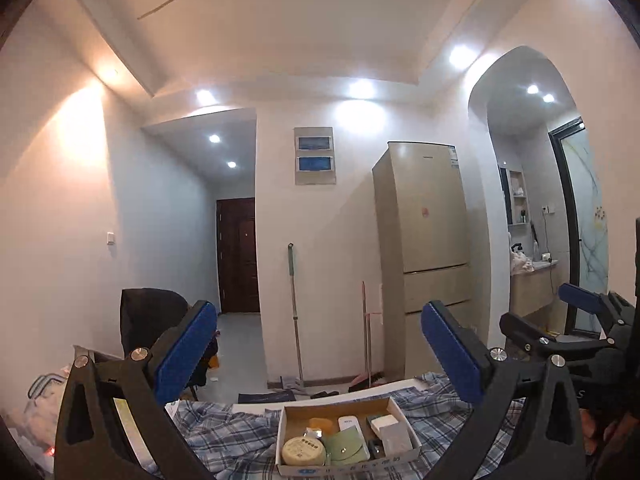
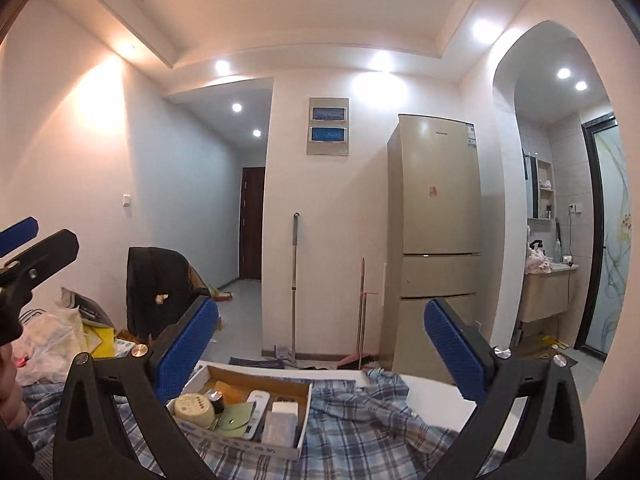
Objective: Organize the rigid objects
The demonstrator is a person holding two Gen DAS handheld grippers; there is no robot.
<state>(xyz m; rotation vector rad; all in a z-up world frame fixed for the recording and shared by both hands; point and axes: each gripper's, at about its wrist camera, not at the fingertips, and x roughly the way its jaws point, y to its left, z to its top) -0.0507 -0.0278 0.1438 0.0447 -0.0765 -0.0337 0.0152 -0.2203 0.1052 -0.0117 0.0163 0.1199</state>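
A shallow cardboard box lies on a blue plaid cloth and holds several small things: a round cream tin, a green pouch, a white block, a white remote. My left gripper is open and empty, raised above and behind the box. In the right wrist view the box sits low left, with the tin and pouch. My right gripper is open, empty, raised to the box's right.
Left of the cloth lie plastic bags and papers and a dark chair. Beyond the bed's white edge stand a mop, a broom and a beige fridge. The right gripper shows at right.
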